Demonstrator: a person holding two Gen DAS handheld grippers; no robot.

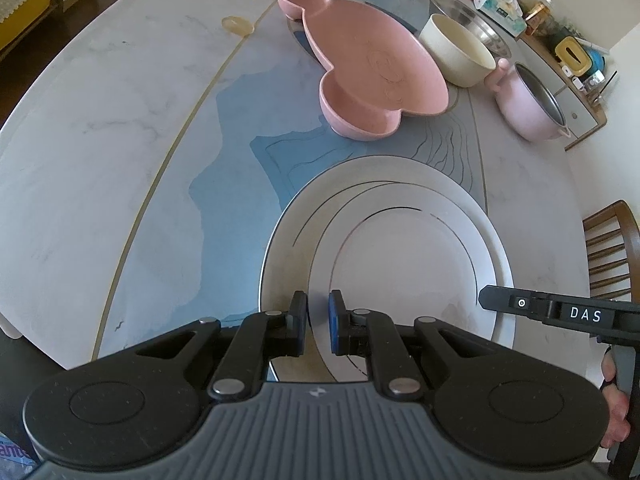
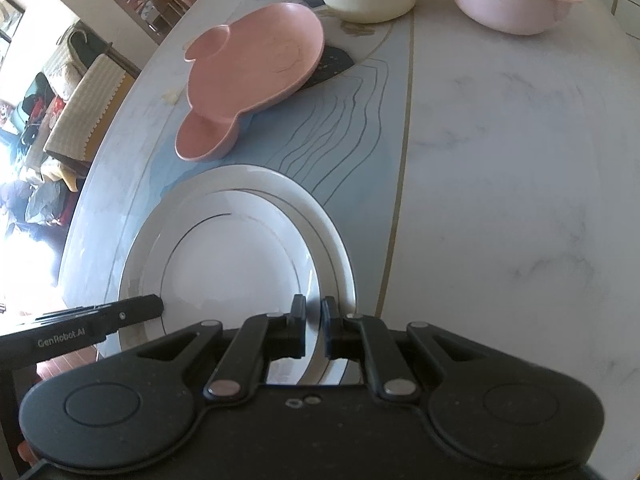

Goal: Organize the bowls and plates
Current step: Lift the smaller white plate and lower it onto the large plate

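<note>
Two white plates are stacked on the marble table [image 1: 100, 128], a smaller plate [image 1: 404, 264] lying inside a large plate [image 1: 400, 168]. Both are glossy, with thin dark lines curving round the rims. The stack sits at the near edge of the table, on its blue patterned centre.

The left gripper [image 1: 318, 312] pinches the near rim of the plates, its jaws almost together with the edge between the pads. The right gripper [image 2: 313, 316] does the same on the right side of the rim, jaws narrowed on the edge. Whether each grips one plate or both rims is hard to tell, since the gripper bodies cover the near part of the stack.

Beyond lie a pink mouse-shaped dish [image 1: 372, 64], tilted on something dark beneath it, a cream bowl [image 1: 460, 48] and a pink pot [image 1: 528, 100] with a steel lining. A steel bowl [image 1: 468, 12] is half hidden behind the cream one. A hand [image 1: 616, 412] shows at the left view's right edge, cut off.
</note>
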